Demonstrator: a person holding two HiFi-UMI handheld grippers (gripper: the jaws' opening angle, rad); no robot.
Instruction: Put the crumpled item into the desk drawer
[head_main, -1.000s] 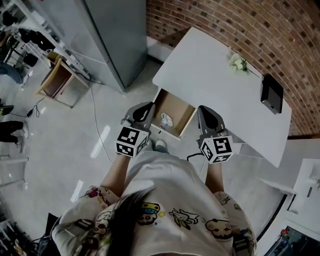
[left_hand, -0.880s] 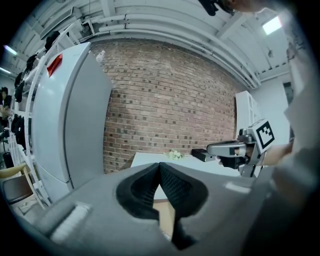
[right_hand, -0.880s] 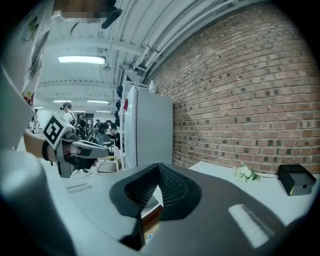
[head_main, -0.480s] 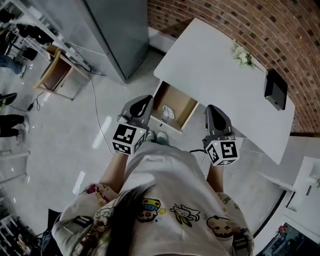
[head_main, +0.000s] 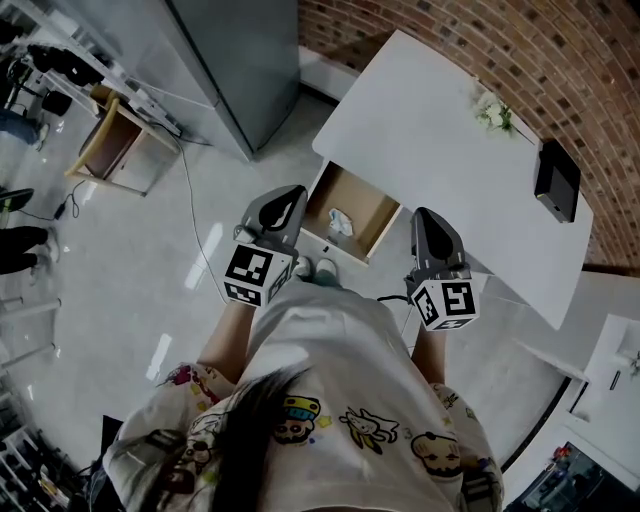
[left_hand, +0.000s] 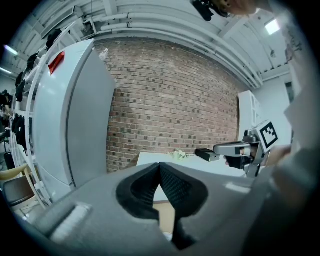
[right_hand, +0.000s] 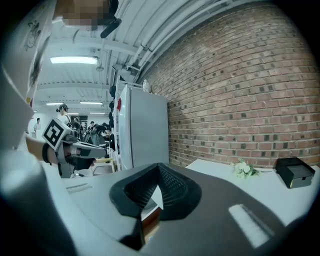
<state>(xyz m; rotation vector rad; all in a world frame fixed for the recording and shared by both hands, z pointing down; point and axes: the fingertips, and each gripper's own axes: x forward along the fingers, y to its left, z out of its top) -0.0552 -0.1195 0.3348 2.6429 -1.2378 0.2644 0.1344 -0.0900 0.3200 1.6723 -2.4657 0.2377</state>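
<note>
Change across the last second: slight, and none of it inside the drawer. Found the crumpled white item (head_main: 341, 220) lying on the floor of the open desk drawer (head_main: 368, 205), toward its left side, just as a second earlier, touched by neither gripper. Kept the left gripper (head_main: 290, 200) just outside the drawer's left front corner and the right gripper (head_main: 428, 222) off its right front corner, near the front edge of the white tabletop (head_main: 420, 120), both held low by the waist. Eased the left one a little upward in the head view and the right one a touch outward over that second; put much of that shift down to the head camera tilting. Read the left jaws, in the left gripper view, as pressed together at the tips with nothing between them. Read the right jaws the same way in the right gripper view: closed and empty. Left the drawer pulled out as far as before, no nearer to closing. Saw the small flower sprig (head_main: 495, 112) and the black box (head_main: 557, 180) unmoved on the far part of the tabletop, beside the brick wall (head_main: 560, 50). Judged the placing itself as done: item inside, both grippers clear of it. Judged only the closing of the drawer as possibly left, though not demanded by the task sentence; would call for a push on the drawer front with one closed gripper.
</note>
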